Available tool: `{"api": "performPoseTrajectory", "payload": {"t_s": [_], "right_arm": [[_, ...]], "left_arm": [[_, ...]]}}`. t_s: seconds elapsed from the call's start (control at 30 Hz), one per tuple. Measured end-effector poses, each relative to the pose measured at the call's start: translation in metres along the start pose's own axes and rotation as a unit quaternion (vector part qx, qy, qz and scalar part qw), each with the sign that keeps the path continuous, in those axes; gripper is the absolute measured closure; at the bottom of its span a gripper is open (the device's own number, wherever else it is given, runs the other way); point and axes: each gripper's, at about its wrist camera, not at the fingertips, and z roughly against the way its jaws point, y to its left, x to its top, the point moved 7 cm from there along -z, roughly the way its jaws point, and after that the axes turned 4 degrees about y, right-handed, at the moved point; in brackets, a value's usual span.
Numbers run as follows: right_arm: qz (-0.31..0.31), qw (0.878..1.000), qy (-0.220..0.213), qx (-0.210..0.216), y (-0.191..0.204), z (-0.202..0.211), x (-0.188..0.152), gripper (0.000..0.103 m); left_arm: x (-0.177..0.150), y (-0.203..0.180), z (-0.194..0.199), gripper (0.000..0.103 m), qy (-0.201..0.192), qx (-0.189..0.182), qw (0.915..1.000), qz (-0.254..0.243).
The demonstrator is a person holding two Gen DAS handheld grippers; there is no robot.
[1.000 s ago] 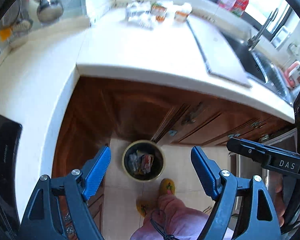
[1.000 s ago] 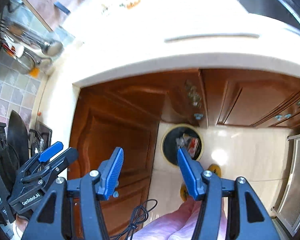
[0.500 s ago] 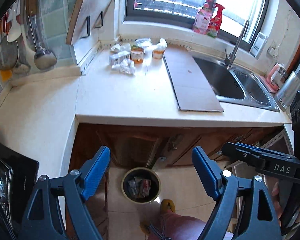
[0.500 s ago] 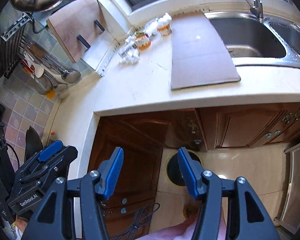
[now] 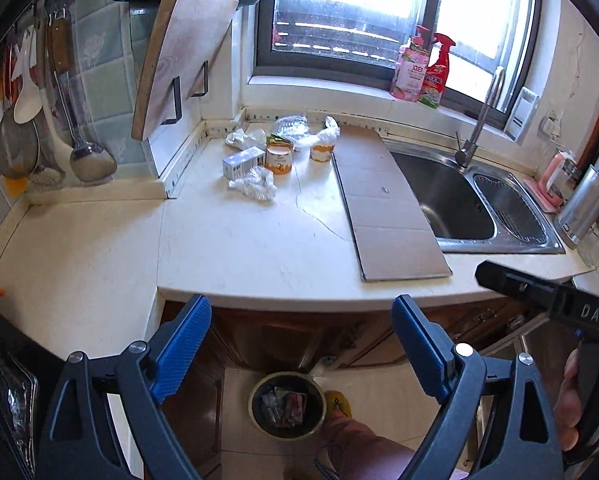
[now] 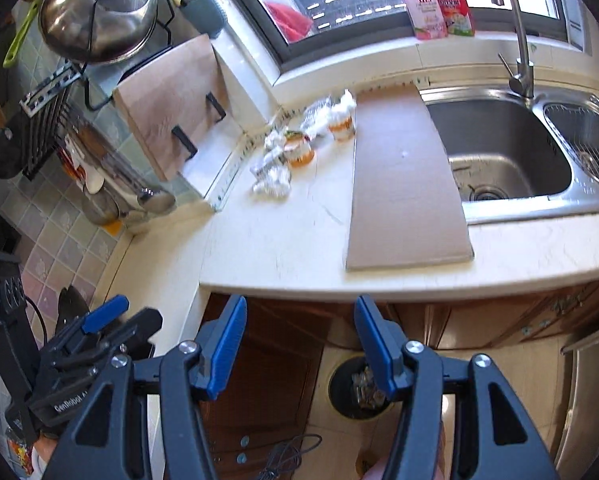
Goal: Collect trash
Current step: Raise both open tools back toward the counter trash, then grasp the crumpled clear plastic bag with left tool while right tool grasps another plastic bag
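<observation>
Trash lies at the back of the white counter (image 5: 259,248): a crumpled white wrapper (image 5: 255,186), a small box (image 5: 241,162), two orange cups (image 5: 279,160) (image 5: 321,152) and clear plastic (image 5: 291,126). The same pile (image 6: 295,148) shows in the right wrist view. A round bin (image 5: 287,404) (image 6: 355,392) with trash in it stands on the floor below the counter edge. My left gripper (image 5: 299,324) hangs above the bin, its jaws opening with nothing between them. My right gripper (image 6: 299,326) is open and empty, also short of the counter edge.
A flat cardboard sheet (image 5: 383,200) lies beside the steel sink (image 5: 451,196) with its tap (image 5: 479,120). A cutting board (image 5: 179,56) leans on the wall, ladles (image 5: 79,120) hang left, spray bottles (image 5: 423,68) stand on the sill. A person's leg and slipper (image 5: 339,404) are by the bin.
Both grippers have risen and tilted up from the bin toward the counter, so the worktop, sink and window come into view. The left jaws have spread a little wider.
</observation>
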Motion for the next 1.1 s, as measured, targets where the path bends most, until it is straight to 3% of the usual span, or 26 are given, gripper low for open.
{"api": "performPoseTrajectory", "payload": {"t_s": [0.27,0.4,0.57,0.8,1.1], "right_arm": [[0.022,1.0,-0.016,0.012,-0.013,-0.033,0.101,0.046],[0.038,0.999,-0.033,-0.001,-0.025,-0.047,0.16,0.046],[0.051,0.999,-0.016,-0.006,-0.048,-0.085,0.215,0.046],[0.045,0.999,0.024,0.007,-0.071,-0.169,0.267,0.046],[0.074,0.995,0.072,-0.001,-0.063,-0.273,0.28,0.046]], "left_arm": [[0.075,0.009,-0.048,0.012,-0.005,0.029,0.9992,0.028],[0.117,0.012,-0.075,0.012,-0.002,0.054,0.9981,0.031],[0.155,0.022,-0.119,0.012,0.011,0.079,0.9955,0.051],[0.173,0.051,-0.2,0.012,0.06,0.085,0.9874,0.119],[0.167,0.085,-0.275,0.012,0.108,0.104,0.9702,0.19]]}}
